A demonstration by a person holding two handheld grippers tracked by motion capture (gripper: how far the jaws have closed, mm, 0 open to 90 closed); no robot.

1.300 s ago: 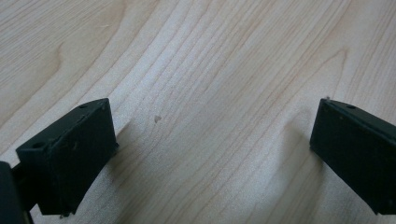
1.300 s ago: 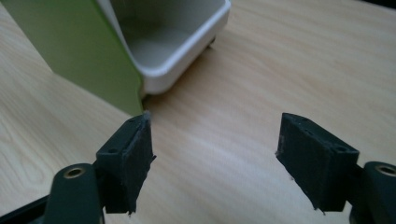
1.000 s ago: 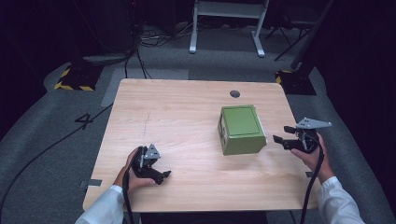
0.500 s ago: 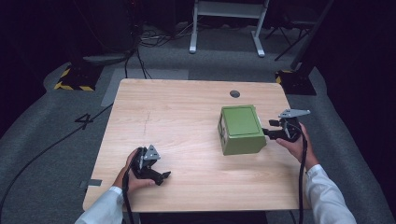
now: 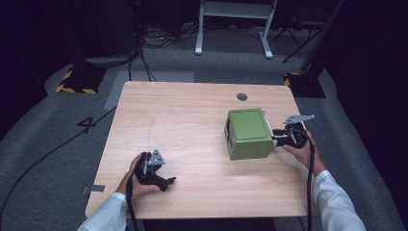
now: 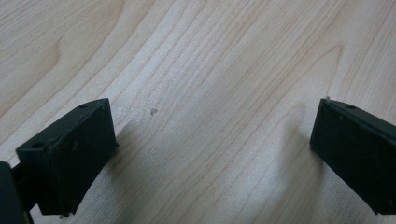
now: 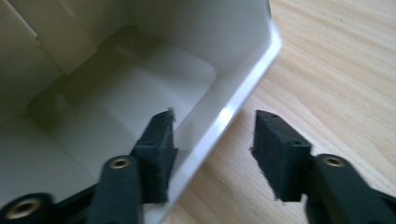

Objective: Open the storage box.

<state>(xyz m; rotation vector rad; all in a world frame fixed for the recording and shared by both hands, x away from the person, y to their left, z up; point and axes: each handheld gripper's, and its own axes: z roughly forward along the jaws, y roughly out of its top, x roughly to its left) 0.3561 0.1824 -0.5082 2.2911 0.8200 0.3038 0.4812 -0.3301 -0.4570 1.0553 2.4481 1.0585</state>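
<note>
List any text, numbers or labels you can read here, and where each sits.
"4": dark digit on the grey floor, left of the table.
Green box: no text readable.
Hazard-striped block on the floor: stripes, no words.

One green box (image 5: 249, 134), two hand-held grippers (image 5: 155, 174)

My desk (image 5: 192, 125) pale grained wood, matt, green box (image 5: 248, 132) on it smooth plastic with glossy rim, my right hand-held gripper (image 7: 212, 149) matt black, rough-edged pads.
</note>
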